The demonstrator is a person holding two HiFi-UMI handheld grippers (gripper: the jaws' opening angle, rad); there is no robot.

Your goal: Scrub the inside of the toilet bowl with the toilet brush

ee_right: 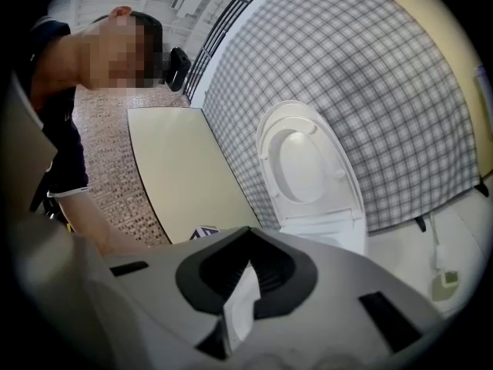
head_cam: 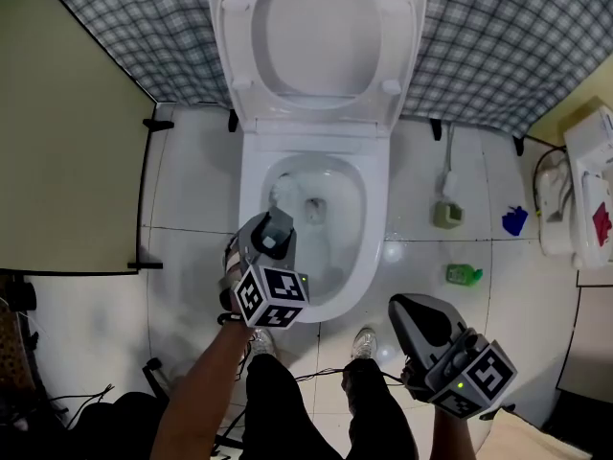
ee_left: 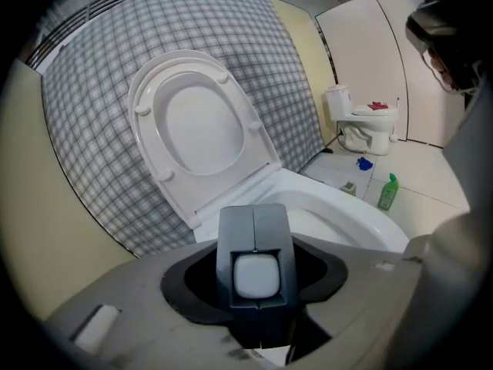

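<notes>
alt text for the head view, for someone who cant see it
Seen from above, the left gripper clamps a toilet brush in its tongs, its head down inside a white toilet bowl whose seat and lid stand raised. The right gripper hangs by the person's shoes; a green bottle sits on the tiled floor nearby.

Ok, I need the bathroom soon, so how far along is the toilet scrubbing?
Done: seat raised, toilet brush picked up. In hand: left tongs grip its handle, the head inside the bowl near the back. Left: the scrubbing itself; how much is done I can't tell. Right tongs idle.
</notes>
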